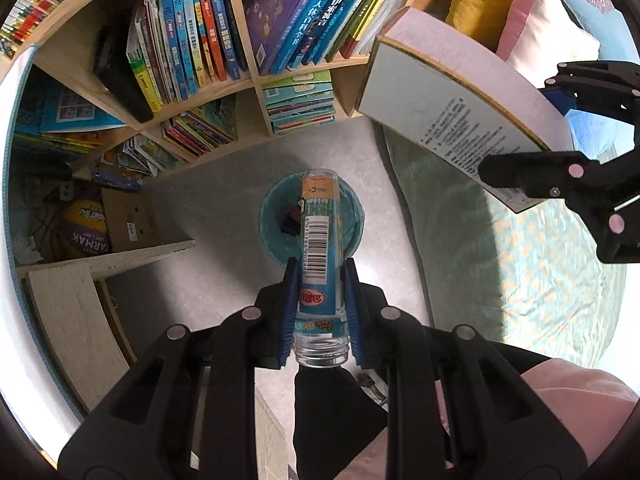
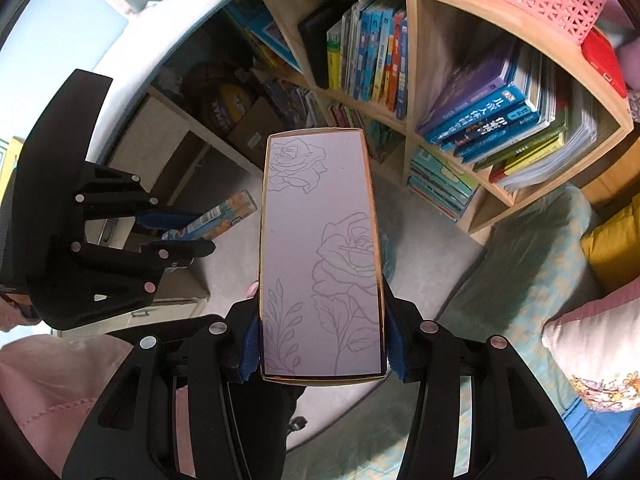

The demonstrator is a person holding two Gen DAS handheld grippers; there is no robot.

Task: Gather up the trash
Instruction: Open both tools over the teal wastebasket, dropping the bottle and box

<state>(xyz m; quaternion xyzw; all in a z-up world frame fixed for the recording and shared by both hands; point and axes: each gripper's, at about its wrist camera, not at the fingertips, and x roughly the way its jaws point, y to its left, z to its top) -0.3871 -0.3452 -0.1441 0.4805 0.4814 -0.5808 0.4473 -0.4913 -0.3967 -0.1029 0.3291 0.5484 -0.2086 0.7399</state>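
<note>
My left gripper (image 1: 320,268) points straight down, shut on a clear plastic bottle (image 1: 320,240) with a blue label and barcode, its open neck toward the camera. Right below the bottle stands a round bin with a teal liner (image 1: 272,216) on the grey floor, with a small dark item inside. My right gripper (image 2: 320,312) is shut on a long lilac box (image 2: 320,240) printed with rose outlines. In the left wrist view the box (image 1: 452,80) and right gripper (image 1: 520,128) hang at the upper right. The right wrist view shows the left gripper (image 2: 202,232) and bottle (image 2: 224,212) at the left.
A wooden bookshelf (image 1: 248,80) packed with books stands behind the bin. A green patterned mattress (image 1: 500,260) with yellow and pink pillows (image 1: 540,28) lies to the right. A cardboard box (image 1: 128,220) and a basketball (image 1: 86,224) sit at the left. A pink sleeve (image 1: 560,400) is near.
</note>
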